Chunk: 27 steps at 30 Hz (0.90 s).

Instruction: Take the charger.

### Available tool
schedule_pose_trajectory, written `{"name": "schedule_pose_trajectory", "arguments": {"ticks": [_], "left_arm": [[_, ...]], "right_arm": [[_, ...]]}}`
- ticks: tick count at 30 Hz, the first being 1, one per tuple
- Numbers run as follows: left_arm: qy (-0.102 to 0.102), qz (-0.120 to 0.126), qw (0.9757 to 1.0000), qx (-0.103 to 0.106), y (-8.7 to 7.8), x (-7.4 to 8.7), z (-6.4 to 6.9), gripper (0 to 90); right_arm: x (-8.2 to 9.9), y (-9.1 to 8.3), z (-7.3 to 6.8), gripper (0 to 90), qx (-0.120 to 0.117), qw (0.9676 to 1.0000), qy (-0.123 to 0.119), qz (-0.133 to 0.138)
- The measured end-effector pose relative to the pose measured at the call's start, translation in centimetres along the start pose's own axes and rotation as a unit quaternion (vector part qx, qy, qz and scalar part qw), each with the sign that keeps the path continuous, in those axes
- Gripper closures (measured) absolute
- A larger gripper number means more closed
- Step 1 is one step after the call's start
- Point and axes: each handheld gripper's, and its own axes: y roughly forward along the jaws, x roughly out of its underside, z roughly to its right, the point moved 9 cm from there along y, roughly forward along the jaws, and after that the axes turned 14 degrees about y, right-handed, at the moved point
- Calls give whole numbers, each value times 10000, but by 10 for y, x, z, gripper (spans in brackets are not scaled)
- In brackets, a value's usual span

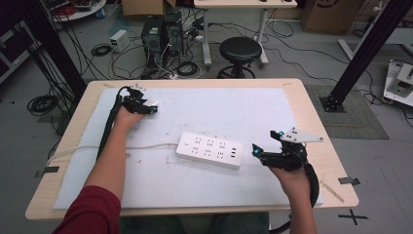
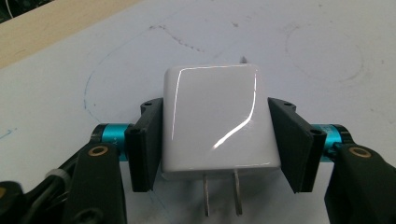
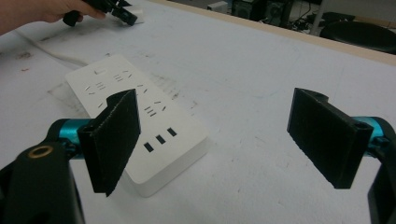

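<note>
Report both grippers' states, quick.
Left gripper: closed on the white plug adapter, its prongs pointing back toward the camera.
Right gripper: open, holding nothing, beside the power strip.

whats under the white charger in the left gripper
The charger, clamped in the left gripper, sits over the white mat. Its two prongs show. The mat directly beneath is covered.

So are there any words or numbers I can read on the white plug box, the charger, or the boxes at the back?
None can be read.
Power strip: sockets and slots, no readable print.
White charger in the left tongs: plain and glossy.
Cardboard box at the back right: a dark mark, too blurred to read.
Small grey box on the floor: too small to read.
</note>
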Motion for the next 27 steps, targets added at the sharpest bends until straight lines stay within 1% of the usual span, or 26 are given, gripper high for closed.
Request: {"name": "schedule_pose_trajectory", "arguments": {"ticks": [5, 6, 8, 10, 13, 15, 16, 18, 19, 22, 23, 24, 25, 26, 27], "left_arm": [[86, -37, 10000, -5, -1, 0, 0, 424], [128, -81, 9999, -12, -3, 0, 1, 425], [174, -34, 9998, 36, -8, -2, 4, 425], [268, 16, 9996, 56, -17, -6, 9, 425], [374, 128, 9992, 77, -38, -12, 17, 425], [466, 277, 9985, 110, -54, -16, 25, 425], [514, 352, 9980, 133, -63, -17, 30, 425], [602, 413, 9972, 161, -79, -20, 40, 425], [636, 446, 9969, 149, -88, -21, 44, 425], [735, 563, 9956, 150, -113, -24, 60, 425], [780, 623, 9949, 160, -121, -25, 66, 425], [842, 707, 9938, 159, -130, -27, 72, 424], [842, 707, 9938, 159, -130, -27, 72, 425], [921, 835, 9920, 196, -146, -29, 85, 425], [963, 907, 9909, 230, -153, -30, 92, 425]], "right_arm": [[0, -1, 1, 175, -10, 10000, 19, 6], [1, -1, 1, 175, -6, 10000, 52, -15], [1, -1, 2, 175, -27, 10000, 61, -29], [0, 0, 3, 175, -68, 10000, 62, -27], [-3, 0, 2, 175, -122, 9999, 48, -21], [-5, 1, 1, 175, -185, 9998, 21, -2], [-5, 1, 0, 175, -202, 9998, 5, -14], [-4, 2, -1, 175, -269, 9996, 1, -33], [-4, 3, -2, 175, -289, 9996, 22, -51], [-2, 4, -6, 175, -392, 9992, -40, -78], [-2, 3, -7, 175, -394, 9992, -77, -82], [-1, 3, -8, 175, -408, 9991, -55, -99], [-1, 3, -8, 175, -408, 9991, -55, -99], [-1, 2, -9, 175, -440, 9990, -68, -80], [-1, 1, -11, 175, -445, 9989, -85, -79]]}}
